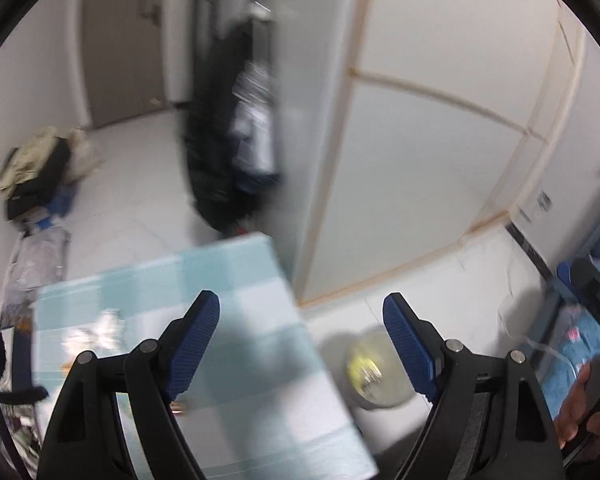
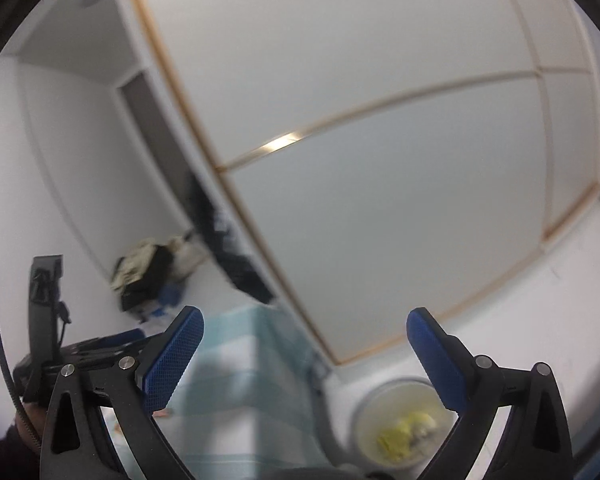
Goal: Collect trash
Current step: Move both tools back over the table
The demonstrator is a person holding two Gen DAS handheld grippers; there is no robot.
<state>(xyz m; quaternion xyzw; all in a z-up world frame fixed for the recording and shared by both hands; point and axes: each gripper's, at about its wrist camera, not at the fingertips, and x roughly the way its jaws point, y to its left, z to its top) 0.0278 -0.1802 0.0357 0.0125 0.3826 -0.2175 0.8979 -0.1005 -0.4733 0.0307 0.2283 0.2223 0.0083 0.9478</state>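
Note:
A round bin (image 1: 380, 372) stands on the white floor right of the table, with yellow trash (image 1: 362, 366) inside; it also shows in the right wrist view (image 2: 404, 428). Crumpled white trash (image 1: 96, 330) lies blurred on the table with a light blue checked cloth (image 1: 220, 320). My left gripper (image 1: 300, 320) is open and empty above the table's right edge. My right gripper (image 2: 304, 334) is open and empty, above the table corner (image 2: 240, 380) and the bin. The right gripper also shows at the right edge of the left wrist view (image 1: 596, 292).
White sliding panels with wooden trim (image 1: 420, 160) stand behind the bin. Dark clothes (image 1: 220, 140) hang by the panels. A pile of bags and clothes (image 1: 40, 176) lies on the floor at the far left. Plastic bags (image 1: 36, 264) lie left of the table.

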